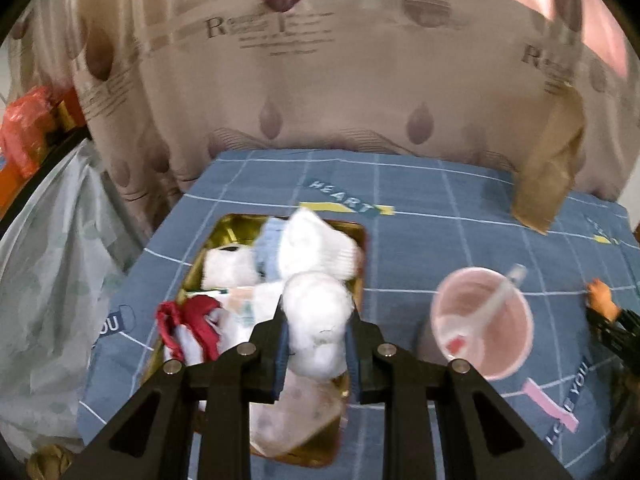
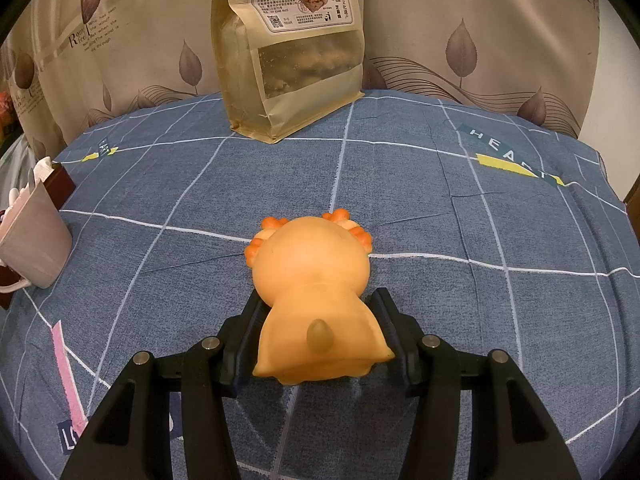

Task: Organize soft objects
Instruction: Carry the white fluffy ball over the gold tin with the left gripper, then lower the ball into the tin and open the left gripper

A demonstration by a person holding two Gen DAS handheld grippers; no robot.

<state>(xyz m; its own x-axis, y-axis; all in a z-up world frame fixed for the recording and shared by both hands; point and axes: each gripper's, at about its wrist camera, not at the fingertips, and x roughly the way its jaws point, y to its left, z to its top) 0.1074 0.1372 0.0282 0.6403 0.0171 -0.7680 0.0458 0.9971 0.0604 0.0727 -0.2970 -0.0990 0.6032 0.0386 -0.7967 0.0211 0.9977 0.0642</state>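
Observation:
My left gripper [image 1: 317,322] is shut on a white rolled sock [image 1: 316,312] and holds it above a gold tin tray [image 1: 236,224] on the blue checked cloth. The tray holds more soft things: white socks [image 1: 316,246], a light blue cloth [image 1: 269,242] and a red-and-white cloth [image 1: 192,324]. My right gripper [image 2: 316,312] is shut on an orange soft toy animal [image 2: 312,280], which lies on the cloth facing away from the camera. The toy's edge also shows at the far right of the left wrist view [image 1: 602,298].
A pink cup with a white spoon [image 1: 482,322] stands right of the tray; it shows at the left edge of the right wrist view [image 2: 34,236]. A kraft snack bag [image 2: 288,44] stands at the back against the leaf-print curtain [image 2: 480,20]. A plastic bag [image 1: 48,264] hangs left of the table.

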